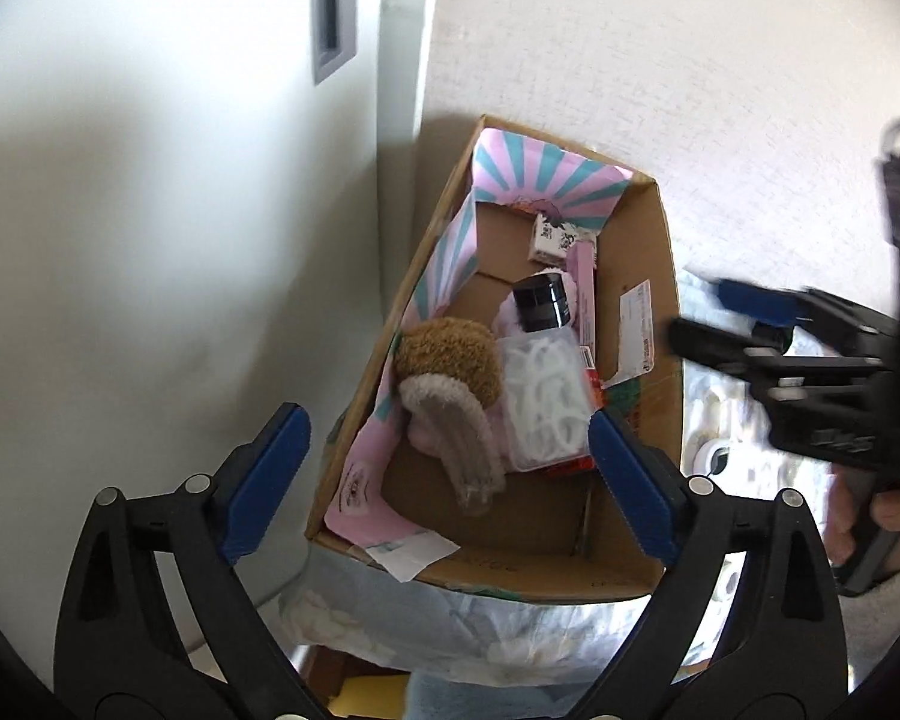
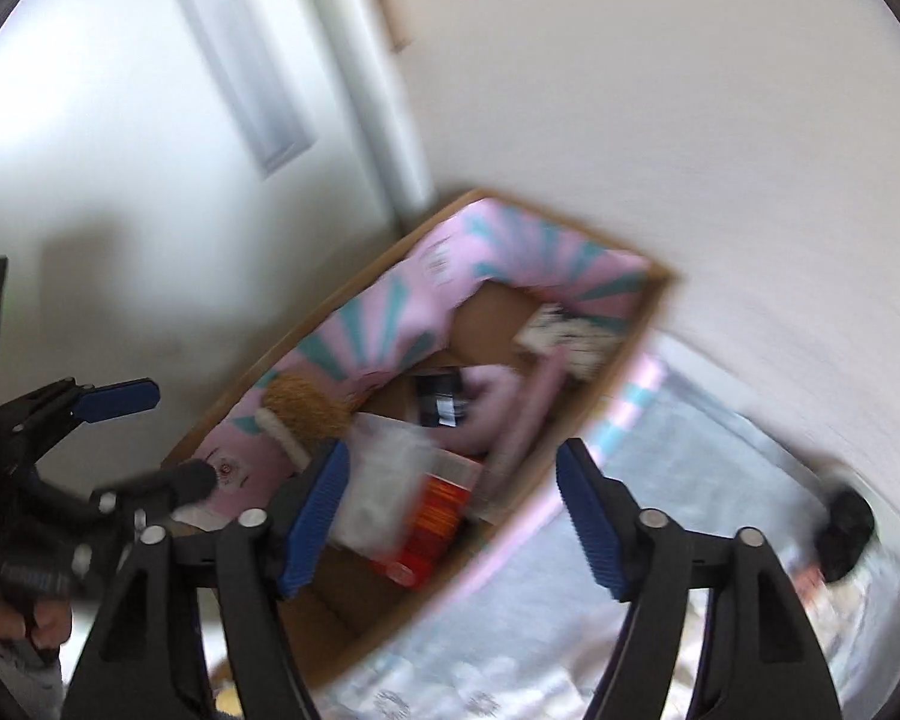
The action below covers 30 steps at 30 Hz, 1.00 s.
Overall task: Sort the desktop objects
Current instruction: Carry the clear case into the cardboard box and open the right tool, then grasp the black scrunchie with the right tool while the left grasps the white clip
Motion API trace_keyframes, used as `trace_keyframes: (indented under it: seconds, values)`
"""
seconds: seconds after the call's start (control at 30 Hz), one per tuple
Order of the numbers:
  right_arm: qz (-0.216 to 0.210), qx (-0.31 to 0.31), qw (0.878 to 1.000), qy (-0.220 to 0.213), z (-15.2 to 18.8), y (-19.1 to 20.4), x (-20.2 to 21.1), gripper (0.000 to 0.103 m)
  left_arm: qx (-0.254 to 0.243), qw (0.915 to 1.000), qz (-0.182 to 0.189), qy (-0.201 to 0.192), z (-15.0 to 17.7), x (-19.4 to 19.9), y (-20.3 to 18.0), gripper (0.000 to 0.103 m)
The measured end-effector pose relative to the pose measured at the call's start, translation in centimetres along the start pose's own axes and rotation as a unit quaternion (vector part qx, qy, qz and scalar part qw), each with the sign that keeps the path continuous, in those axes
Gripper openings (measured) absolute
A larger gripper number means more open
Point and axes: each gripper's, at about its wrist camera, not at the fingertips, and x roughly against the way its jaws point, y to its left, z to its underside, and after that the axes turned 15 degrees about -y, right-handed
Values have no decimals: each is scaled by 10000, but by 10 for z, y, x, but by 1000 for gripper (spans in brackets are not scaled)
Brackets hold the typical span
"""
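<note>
Two grippers hang over one cardboard box (image 1: 642, 276), which stands in the corner where a white wall (image 1: 150, 240) meets a pale textured one, on a light patterned cloth (image 1: 498, 624). The left gripper (image 1: 444, 468), seen from its own wrist camera, is spread wide with nothing between its blue pads (image 1: 270, 468); it points steeply down into the box, presumably because the box is the collecting place for the sorted objects. The right gripper (image 2: 450, 516) is likewise released and empty, its jaws framing the box's near side (its view is motion-blurred, so fine detail there cannot be read). The objects already lie inside: a brown plush toy (image 1: 450, 360) against the pink-and-teal liner (image 1: 528, 174), a clear case of white pieces (image 1: 546, 402) beside it, a black jar (image 1: 540, 303) farther in, and a small printed carton (image 1: 555, 240) at the far end. They sit heaped toward the liner side, leaving bare cardboard floor near the camera. A dark item (image 2: 843, 528) lies apart on the cloth, probably not yet sorted.
</note>
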Motion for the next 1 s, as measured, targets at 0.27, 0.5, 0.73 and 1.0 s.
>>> trace_keyframes:
  seconds: [0.27,0.5,0.73,1.0]
  values:
    - [850,-531,9947,-239,29,-74,79,69,-577,9980,239,-40,-6,5,-45,94]
    - [1582,-1099,9796,-567,44,-127,142,69,-921,9937,623,-127,-14,12,-96,94]
    - [1853,-1230,9721,-744,57,-144,178,69,-1337,9868,898,-194,-13,20,-143,95]
    - [2058,-1243,9697,-425,72,-163,172,69,-1866,9735,1321,30,26,3,-215,96]
